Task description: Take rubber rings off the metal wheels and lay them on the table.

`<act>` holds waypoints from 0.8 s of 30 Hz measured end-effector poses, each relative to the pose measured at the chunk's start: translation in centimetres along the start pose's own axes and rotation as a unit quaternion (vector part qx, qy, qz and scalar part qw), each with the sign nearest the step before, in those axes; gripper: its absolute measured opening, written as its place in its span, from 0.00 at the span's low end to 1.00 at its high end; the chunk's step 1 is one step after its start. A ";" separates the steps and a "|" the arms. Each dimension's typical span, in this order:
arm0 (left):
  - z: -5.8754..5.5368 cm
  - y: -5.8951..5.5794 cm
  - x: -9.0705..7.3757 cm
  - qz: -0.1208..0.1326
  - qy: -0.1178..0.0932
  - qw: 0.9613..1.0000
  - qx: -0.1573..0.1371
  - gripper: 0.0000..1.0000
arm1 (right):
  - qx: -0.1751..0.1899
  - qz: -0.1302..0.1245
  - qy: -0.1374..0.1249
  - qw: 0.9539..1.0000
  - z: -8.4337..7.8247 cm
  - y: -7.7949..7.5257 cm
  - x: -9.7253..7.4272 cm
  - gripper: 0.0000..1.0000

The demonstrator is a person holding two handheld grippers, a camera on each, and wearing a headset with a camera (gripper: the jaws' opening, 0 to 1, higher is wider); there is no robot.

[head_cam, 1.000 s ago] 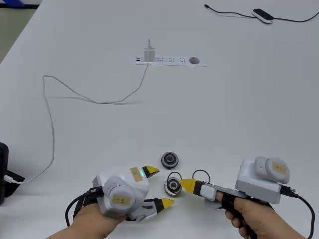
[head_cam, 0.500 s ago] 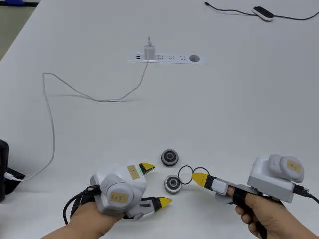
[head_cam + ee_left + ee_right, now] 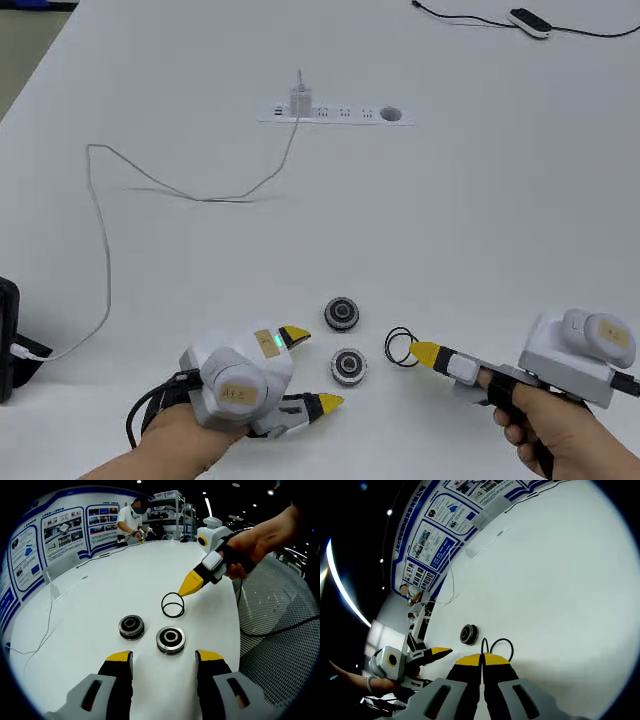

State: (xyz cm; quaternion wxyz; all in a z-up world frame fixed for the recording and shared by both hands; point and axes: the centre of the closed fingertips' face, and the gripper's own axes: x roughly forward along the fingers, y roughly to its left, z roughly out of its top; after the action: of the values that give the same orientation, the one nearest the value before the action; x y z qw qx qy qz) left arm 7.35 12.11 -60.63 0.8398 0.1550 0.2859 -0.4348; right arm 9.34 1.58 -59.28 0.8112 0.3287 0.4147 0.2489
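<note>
pinching the rubber ring (image 3: pixel 400 347) by its edge, your right gripper (image 3: pixel 425 353) has its yellow jaws pressed flat together, low over the white table (image 3: pixel 480 200). the ring reads as two overlapping black loops. you can't tell from here whether that's one ring folded over or a second one lying under it, nor whether it's fully down on the surface. it sits just right of the near metal wheel (image 3: pixel 348 366), apart from it.

your left gripper (image 3: pixel 313 368) waits with jaws spread wide, holding nothing, the near metal wheel between and just ahead of its tips in the left gripper view. that wheel shows a bright bare rim, so it looks stripped. the far metal wheel (image 3: pixel 341 314) has a darker rim and probably has its ring on.

so you're at the lay-down step. next move by my read: lower the ring flat, part the right jaws and lift clear without dragging it. then bring the left jaws around the far metal wheel to steady it while the right tip hooks under its rubber.
</note>
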 end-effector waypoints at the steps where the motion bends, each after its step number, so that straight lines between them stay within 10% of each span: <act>1: 0.0 0.0 0.0 0.000 0.001 1.000 -0.001 0.51 | 0.001 -0.001 0.000 1.000 0.0 0.0 0.0 0.02; 24: -0.2 0.0 0.1 -0.003 0.002 1.000 -0.001 0.50 | -0.039 -0.041 0.006 0.998 -0.4 -1.7 0.2 0.08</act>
State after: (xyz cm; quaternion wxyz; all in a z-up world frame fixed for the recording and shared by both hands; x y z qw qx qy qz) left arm 7.36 12.09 -60.84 0.8382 0.1539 0.2883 -0.4365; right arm 9.37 0.67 -60.81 0.8304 0.2784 0.4225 0.2331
